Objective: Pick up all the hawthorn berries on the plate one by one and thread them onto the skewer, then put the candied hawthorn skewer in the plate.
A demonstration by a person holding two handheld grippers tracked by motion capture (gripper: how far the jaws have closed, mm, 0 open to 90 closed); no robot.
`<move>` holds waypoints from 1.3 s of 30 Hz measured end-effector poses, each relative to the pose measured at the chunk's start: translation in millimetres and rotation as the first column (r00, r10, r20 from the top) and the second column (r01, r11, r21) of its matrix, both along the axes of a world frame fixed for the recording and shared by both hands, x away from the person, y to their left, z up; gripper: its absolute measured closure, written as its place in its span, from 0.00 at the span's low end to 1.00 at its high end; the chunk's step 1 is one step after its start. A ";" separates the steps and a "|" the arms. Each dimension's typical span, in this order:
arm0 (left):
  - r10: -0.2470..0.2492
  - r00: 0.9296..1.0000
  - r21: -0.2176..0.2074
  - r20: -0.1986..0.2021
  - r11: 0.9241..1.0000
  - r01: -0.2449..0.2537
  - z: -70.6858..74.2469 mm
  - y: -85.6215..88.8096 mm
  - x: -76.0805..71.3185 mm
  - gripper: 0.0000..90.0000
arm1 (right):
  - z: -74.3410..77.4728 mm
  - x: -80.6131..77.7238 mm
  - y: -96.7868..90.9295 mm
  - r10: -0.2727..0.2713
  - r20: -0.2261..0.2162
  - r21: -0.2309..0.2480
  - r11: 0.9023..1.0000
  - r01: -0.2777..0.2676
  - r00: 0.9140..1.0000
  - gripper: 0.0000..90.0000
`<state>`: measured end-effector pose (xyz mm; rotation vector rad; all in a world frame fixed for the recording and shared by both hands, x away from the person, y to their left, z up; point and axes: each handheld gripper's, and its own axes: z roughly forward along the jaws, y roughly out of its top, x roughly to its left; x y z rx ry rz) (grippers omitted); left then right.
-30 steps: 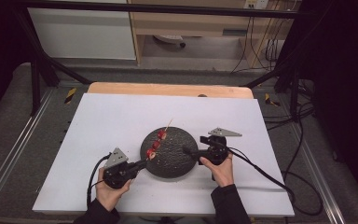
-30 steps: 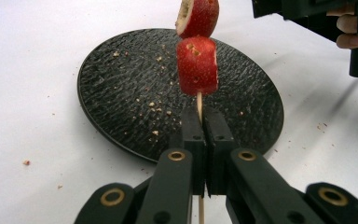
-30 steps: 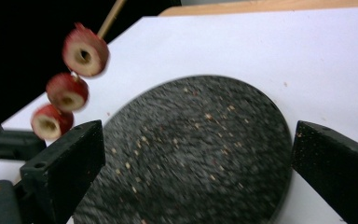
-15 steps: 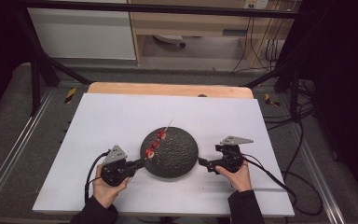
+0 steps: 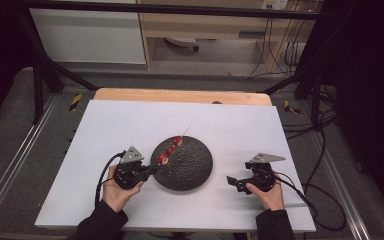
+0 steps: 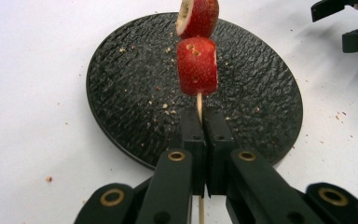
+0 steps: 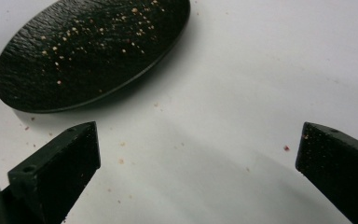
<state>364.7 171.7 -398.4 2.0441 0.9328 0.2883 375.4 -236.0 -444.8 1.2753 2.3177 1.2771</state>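
A fruit skewer (image 6: 197,56) is held over the black plate (image 5: 190,167) by the clamped left tool (image 6: 204,122). Right of the plate, the right tool (image 5: 231,181) is held wide open and empty; gripping a fruit piece seems next.

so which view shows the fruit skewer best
The left gripper view: the fruit skewer is close up, its stick clamped in the left tongs, red fruit pieces sharp. The high view shows it small over the black plate.
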 end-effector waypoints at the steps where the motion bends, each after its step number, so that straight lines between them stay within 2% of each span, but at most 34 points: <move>1: -0.001 1.000 0.005 -0.004 1.000 0.001 0.8 -1.5 1.1 0.98 | -0.6 -0.7 -1.9 -0.003 -0.002 0.001 1.000 0.003 1.000 0.01; 13: -0.007 0.999 0.069 -0.040 0.998 0.010 3.0 -16.6 14.7 0.98 | -9.5 -6.1 -14.6 -0.021 -0.012 0.006 1.000 0.021 1.000 0.01; 17: -0.005 0.998 0.086 -0.057 0.996 0.010 -0.2 -22.3 18.3 0.98 | -10.6 -7.3 -15.7 -0.017 -0.010 0.002 1.000 0.017 1.000 0.01; 21: -0.005 0.997 0.123 -0.071 0.992 0.014 -4.6 -27.5 20.7 0.98 | -11.1 -7.4 -16.1 -0.016 -0.012 0.000 1.000 0.016 1.000 0.01; 31: -0.007 0.994 0.160 -0.106 0.987 0.024 -12.4 -39.2 24.5 0.98 | -10.7 -9.0 -17.6 -0.012 -0.005 0.007 1.000 0.013 1.000 0.01; 39: 0.012 0.992 0.192 -0.125 0.981 0.012 -17.3 -44.2 25.4 0.98 | -9.9 -9.1 -18.4 -0.027 -0.010 0.017 0.999 0.027 1.000 0.01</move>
